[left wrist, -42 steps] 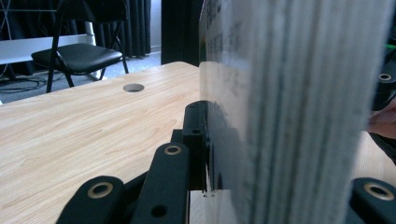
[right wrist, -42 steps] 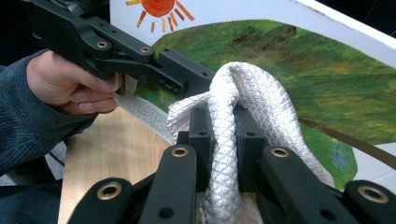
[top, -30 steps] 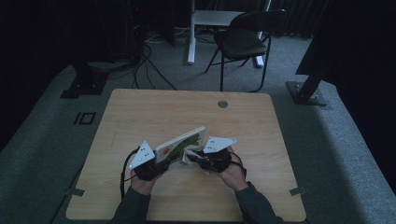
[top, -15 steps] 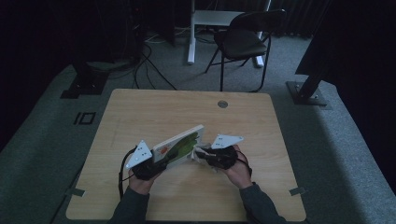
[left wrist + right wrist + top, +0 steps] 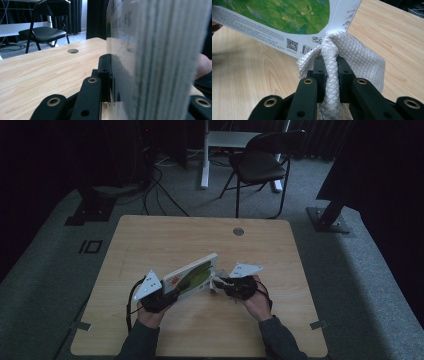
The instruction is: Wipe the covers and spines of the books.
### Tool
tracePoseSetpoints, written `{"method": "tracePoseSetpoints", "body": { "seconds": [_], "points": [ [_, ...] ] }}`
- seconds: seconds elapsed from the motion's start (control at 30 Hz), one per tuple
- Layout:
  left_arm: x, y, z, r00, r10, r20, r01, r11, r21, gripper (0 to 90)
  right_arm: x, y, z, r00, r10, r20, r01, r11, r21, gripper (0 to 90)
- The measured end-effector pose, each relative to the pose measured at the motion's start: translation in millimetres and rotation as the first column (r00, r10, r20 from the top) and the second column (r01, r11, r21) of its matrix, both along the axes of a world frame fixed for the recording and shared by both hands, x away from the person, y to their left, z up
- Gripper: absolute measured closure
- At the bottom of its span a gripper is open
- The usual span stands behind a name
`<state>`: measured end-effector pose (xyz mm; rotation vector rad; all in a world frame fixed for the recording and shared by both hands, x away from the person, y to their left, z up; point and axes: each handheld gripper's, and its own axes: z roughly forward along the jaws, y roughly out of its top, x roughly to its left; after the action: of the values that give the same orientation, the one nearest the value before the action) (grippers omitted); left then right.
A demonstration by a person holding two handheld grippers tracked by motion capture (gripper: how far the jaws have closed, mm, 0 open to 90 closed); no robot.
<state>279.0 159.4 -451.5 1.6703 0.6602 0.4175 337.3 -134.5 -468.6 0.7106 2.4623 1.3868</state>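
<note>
A white book (image 5: 192,275) with a green cover picture stands tilted on the wooden table (image 5: 150,240). My left gripper (image 5: 167,295) is shut on its near lower corner; in the left gripper view the page edges (image 5: 162,57) rise between the jaws. My right gripper (image 5: 222,287) is shut on a bunched white textured cloth (image 5: 342,57) that it presses against the book's cover (image 5: 287,15) near the barcode. In the high view the cloth (image 5: 216,285) sits at the book's right end.
A round cable hole (image 5: 238,231) is in the table's far side. A black folding chair (image 5: 260,165) and a white desk leg (image 5: 205,155) stand beyond the table. Cables (image 5: 155,185) lie on the grey floor at the back left.
My right gripper with the cloth has slid a little to the right and down along the book. The left gripper and the book have stayed put.
</note>
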Motion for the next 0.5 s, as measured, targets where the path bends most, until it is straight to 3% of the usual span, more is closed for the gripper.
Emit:
{"method": "tracePoseSetpoints", "body": {
  "seconds": [0.27,0.5],
  "points": [
    [0.0,0.4,-0.2,1.0000,0.005,-0.001,-0.005,1.0000,-0.003,78.0,-5.5,9.7,2.4,0.9996,0.028,0.007,-0.028,0.9996,0.000,80.9],
    [0.9,0.1,-1.6,0.9999,0.015,-0.003,-0.015,0.9999,0.001,78.0,-13.3,26.9,4.8,0.9963,0.085,0.016,-0.085,0.9964,-0.004,80.9]
  ]
}}
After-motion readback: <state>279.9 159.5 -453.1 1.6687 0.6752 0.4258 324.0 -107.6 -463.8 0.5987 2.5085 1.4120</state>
